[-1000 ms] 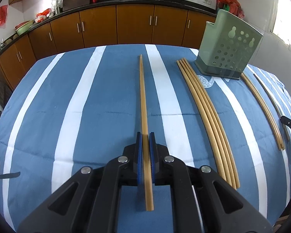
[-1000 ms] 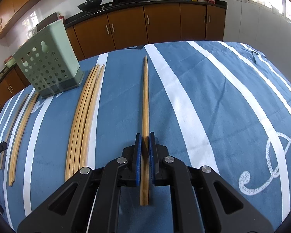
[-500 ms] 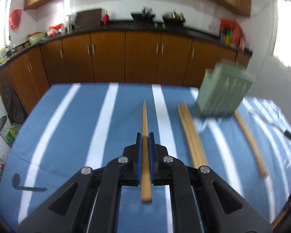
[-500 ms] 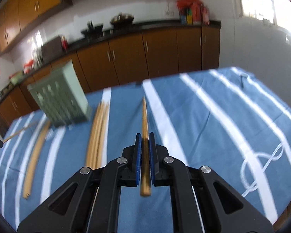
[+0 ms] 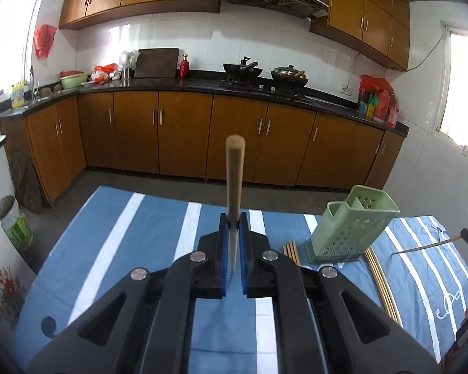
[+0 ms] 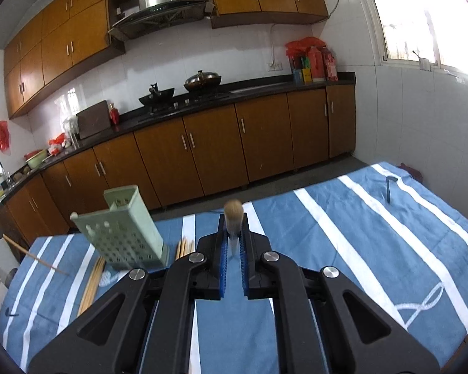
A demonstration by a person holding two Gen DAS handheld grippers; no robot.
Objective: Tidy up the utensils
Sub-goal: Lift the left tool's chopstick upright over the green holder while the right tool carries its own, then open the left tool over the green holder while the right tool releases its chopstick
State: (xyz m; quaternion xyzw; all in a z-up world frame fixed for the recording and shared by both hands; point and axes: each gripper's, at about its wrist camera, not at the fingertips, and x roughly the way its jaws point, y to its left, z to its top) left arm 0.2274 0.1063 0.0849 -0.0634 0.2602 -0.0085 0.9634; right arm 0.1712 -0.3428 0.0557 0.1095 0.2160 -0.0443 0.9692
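1. Chopsticks in both tongs. Left tongs are closed down to a narrow gap on a wooden chopstick that points forward and up, lifted clear of the table. Right tongs pinch a second chopstick, seen nearly end-on and blurred.

2. Risk, as I judge it: each stick is gripped near one end, so the long free length can pivot between the pads or slide out if a tong is swung fast. The blur in the right view suggests quick motion.

3. Risk: the green holder is light, perforated plastic. A stick arriving at a slant could catch its rim and tip or shove it.

4. Risk: both tongs converging on one holder may clash. The right stick shows in the left view as a thin line near the right edge, close to the holder.

5. Holder: two compartments visible from above. What lies inside them I cannot tell.

6. Loose chopsticks lie on the table just left of the holder's base; another bundle lies to its right. Both remain to be collected.
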